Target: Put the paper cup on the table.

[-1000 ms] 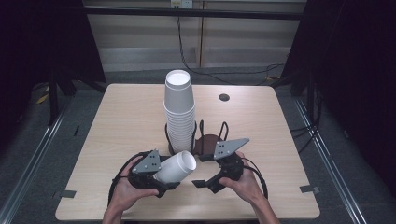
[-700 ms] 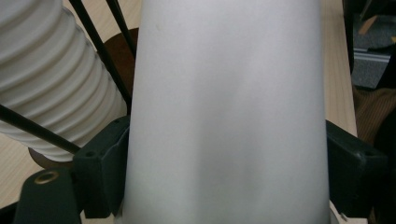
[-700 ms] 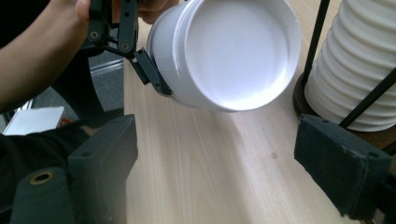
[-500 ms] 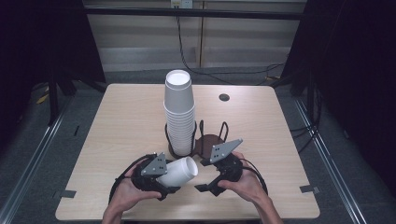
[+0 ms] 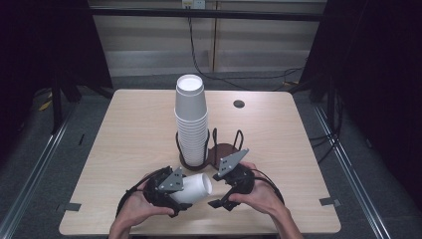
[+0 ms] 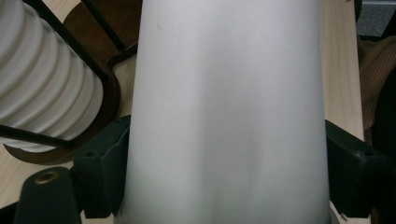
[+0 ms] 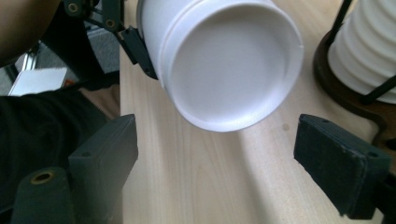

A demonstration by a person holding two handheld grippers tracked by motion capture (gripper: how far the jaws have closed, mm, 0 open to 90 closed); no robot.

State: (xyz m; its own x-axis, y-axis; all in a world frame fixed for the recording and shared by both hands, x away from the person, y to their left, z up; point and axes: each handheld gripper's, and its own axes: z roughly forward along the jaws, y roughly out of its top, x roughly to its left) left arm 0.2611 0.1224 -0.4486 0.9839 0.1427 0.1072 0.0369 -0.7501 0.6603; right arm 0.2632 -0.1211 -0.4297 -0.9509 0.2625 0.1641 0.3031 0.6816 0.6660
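The left claw (image 5: 185, 195) held a white cup (image 5: 195, 188) on its side, low over the table (image 5: 129, 139). The cup's end pointed right at the right claw (image 5: 219, 204), wide and empty just beside it. The cup stack (image 5: 191, 119) stood behind.

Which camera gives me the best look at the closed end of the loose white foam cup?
The right gripper view: the white foam cup points its recessed round base straight at that camera. The left gripper view shows the cup's side wall, clamped in the left tool. The high view shows it lying sideways, small.
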